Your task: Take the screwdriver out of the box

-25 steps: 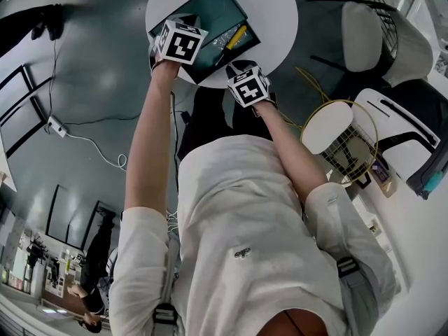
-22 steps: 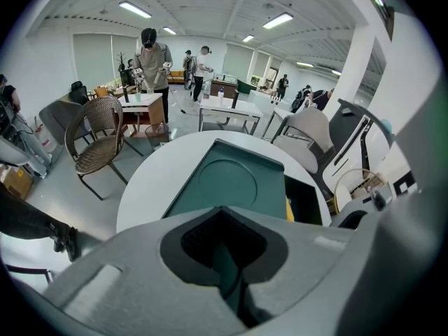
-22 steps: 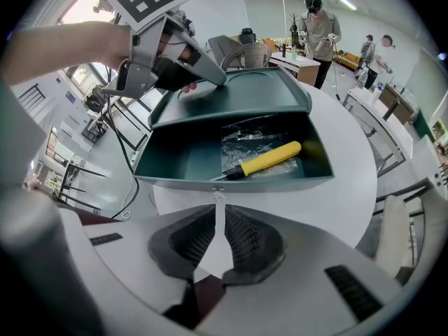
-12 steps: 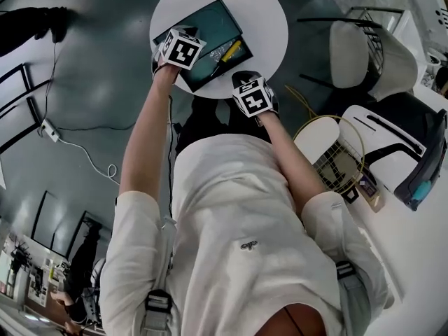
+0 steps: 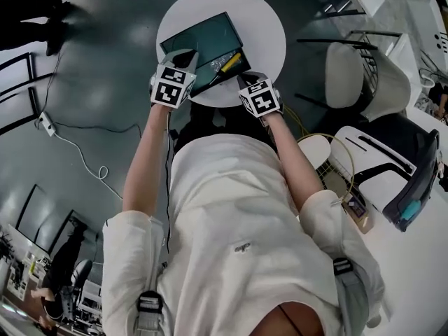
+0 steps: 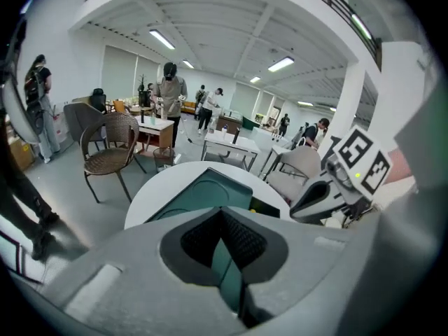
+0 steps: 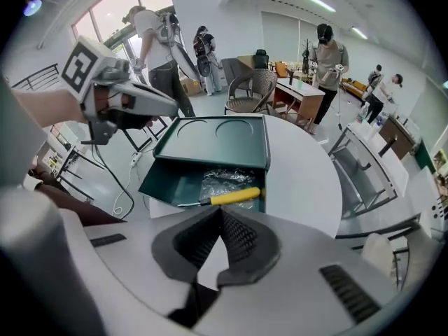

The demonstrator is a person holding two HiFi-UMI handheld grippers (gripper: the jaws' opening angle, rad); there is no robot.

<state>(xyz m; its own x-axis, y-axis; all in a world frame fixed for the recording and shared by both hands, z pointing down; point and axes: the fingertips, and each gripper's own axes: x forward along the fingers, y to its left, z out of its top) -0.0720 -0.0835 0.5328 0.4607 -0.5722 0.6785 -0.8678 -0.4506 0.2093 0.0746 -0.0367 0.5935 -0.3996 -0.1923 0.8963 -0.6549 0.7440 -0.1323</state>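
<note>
A: Right gripper view: what lies past the right gripper [image 7: 221, 212]?

B: Just beyond its tips, the screwdriver [image 7: 231, 197], flat in the open lower tray of the box [image 7: 210, 142], yellow handle toward the right wall, thin shaft pointing left. Behind it a crumpled clear bag [image 7: 225, 180], then the box's green top, then bare table [image 7: 308, 180].

A: How will it handle?

B: My guess: light, stiff, nothing to break. The handle looks like smooth plastic, so it may roll or slip; the shaft is thin and would twist between the pads. I'd take the handle about its middle, across its width, where it is thickest. It lies low on the tray floor, so the tips must go down either side without catching the bag.

A: And the tongs?

B: Right: pads together at the tips, nothing between them, touching nothing; only white table shows through the slot behind. It would have to spread before it could straddle the handle.

A: Left?

B: The left gripper [image 6: 222, 212] is the same: closed tip to tip, empty, green box top beyond it. In the head view it hovers over the box's near left corner, the right one at the near table edge by the tray; whether the left touches the box I cannot tell
</note>
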